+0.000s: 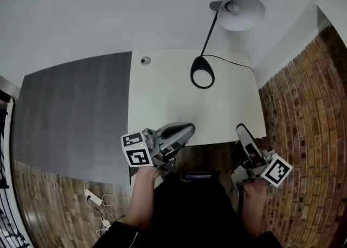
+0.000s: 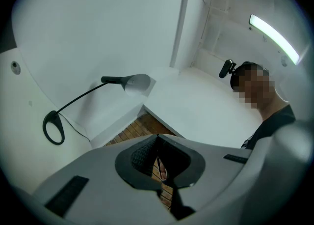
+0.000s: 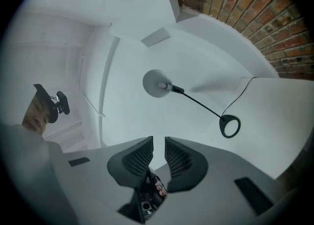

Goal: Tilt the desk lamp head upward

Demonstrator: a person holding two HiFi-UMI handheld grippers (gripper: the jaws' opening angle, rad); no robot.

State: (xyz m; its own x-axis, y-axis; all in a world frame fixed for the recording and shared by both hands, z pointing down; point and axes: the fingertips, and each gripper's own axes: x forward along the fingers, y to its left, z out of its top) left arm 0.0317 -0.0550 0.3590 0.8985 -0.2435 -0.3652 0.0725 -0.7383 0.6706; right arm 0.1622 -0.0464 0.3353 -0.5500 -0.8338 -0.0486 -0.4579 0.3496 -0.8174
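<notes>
Holding both grippers low at the near edge of the table (image 1: 162,100), well apart from the desk lamp (image 1: 208,38): pressing the jaws of the left gripper (image 1: 183,131) together on nothing, and parting those of the right gripper (image 1: 242,133) by only a narrow slit, likewise empty. Standing on its ring base (image 1: 203,60) near the far right corner, leaning a thin stem (image 1: 213,24) out past the far edge and carrying the lamp head (image 1: 238,13) beyond it, shade seemingly facing downward, though hard to judge from this far off. Fitting either a pause ahead of reaching for the head or a rest after lifting it. Calling, should any tilt be due yet, for carrying one gripper across the table to the head and pushing gently, minding the light base against sliding.
</notes>
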